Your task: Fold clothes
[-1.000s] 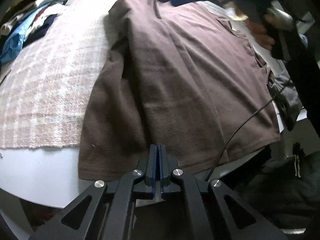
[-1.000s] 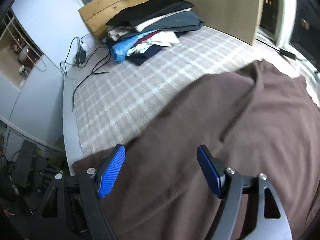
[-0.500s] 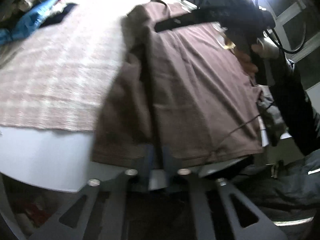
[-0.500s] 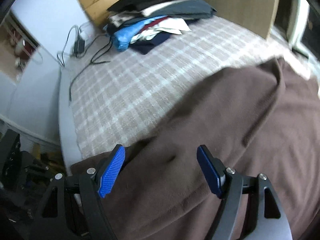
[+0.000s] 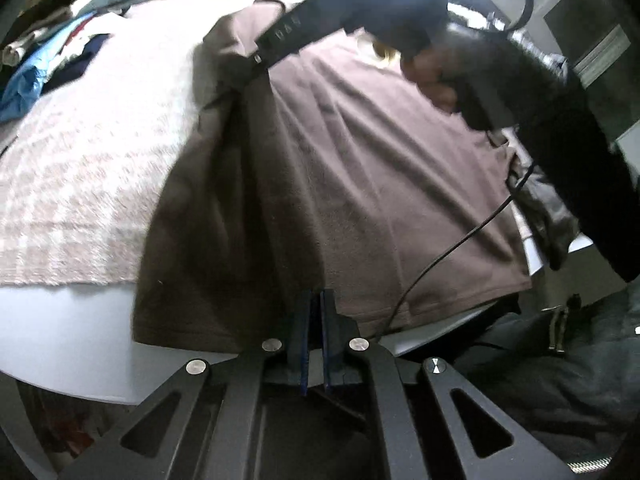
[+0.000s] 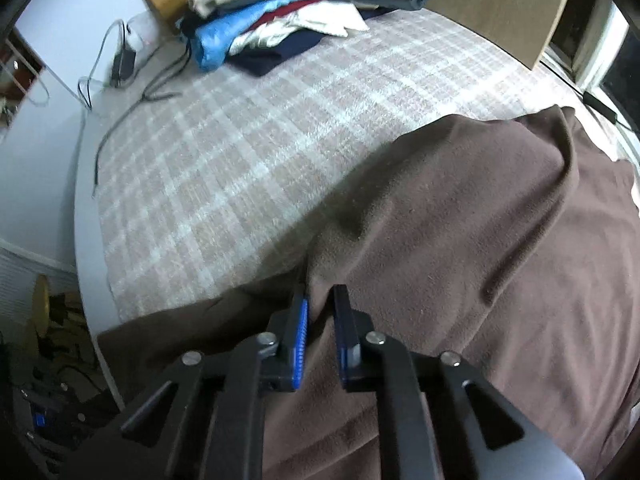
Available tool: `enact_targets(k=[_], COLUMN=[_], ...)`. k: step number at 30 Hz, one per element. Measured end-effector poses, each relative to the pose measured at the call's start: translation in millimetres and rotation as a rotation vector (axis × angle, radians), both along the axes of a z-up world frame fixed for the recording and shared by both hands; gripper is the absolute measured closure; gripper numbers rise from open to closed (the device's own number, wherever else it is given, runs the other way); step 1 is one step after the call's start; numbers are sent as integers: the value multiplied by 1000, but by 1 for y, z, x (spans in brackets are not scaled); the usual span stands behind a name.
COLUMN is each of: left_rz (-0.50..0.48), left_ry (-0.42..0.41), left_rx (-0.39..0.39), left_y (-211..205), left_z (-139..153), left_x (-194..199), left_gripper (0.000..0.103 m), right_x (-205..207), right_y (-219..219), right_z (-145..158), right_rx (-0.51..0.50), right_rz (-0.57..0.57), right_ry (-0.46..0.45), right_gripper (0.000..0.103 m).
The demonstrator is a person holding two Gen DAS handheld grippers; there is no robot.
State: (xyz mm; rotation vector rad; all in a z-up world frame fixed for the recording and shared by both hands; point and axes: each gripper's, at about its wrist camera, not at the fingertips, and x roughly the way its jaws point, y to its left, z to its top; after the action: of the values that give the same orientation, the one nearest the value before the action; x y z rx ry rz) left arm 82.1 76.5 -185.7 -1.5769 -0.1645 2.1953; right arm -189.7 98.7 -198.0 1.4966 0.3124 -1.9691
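While the brown garment point(image 6: 480, 240) lies spread over the near part of the bed, partly covering the checked blanket point(image 6: 248, 152), its long left edge is the relation on which the next fold is judged to turn. That edge runs from the hem hanging at the bed's near rim point(image 5: 80, 320) up toward the far end of the garment, and both tools are set along it. In the left wrist view the left gripper point(image 5: 316, 320) is seen at the hem, its jaws drawn together to a thin slit with the hem's edge apparently nipped between them. The right gripper point(image 6: 320, 312) is placed farther up the same edge, its jaws closing with a raised ridge of the brown cloth between them. Seen from the left wrist, the person's hand point(image 5: 436, 76) carries that tool above the cloth. The garment looks soft, matt and fleecy, with shallow creases. A pile of folded clothes point(image 6: 296, 20) rests well apart, at the bed's far end.
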Motion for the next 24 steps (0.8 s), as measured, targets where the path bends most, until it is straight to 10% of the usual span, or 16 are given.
enact_targets(k=[6, 12, 15, 18, 24], left_rz=[59, 169, 161, 98, -4], left_ry=[56, -79, -41, -16, -93], left_rx=[-71, -129, -57, -22, -71], left_y=[-25, -65, -78, -83, -97], left_z=[23, -12, 9, 28, 23], left_x=[6, -12, -5, 10, 34], left_gripper=[99, 96, 79, 70, 67], right_x=[-6, -6, 13, 35, 75], right_y=[3, -3, 25, 64, 122], right_z=[13, 0, 29, 60, 85], right_rx=[-153, -215, -325, -497, -722], right_rz=[-61, -92, -84, -91, -175], right_ry=[-19, -124, -103, -118, -179], right_gripper=[94, 76, 72, 41, 39])
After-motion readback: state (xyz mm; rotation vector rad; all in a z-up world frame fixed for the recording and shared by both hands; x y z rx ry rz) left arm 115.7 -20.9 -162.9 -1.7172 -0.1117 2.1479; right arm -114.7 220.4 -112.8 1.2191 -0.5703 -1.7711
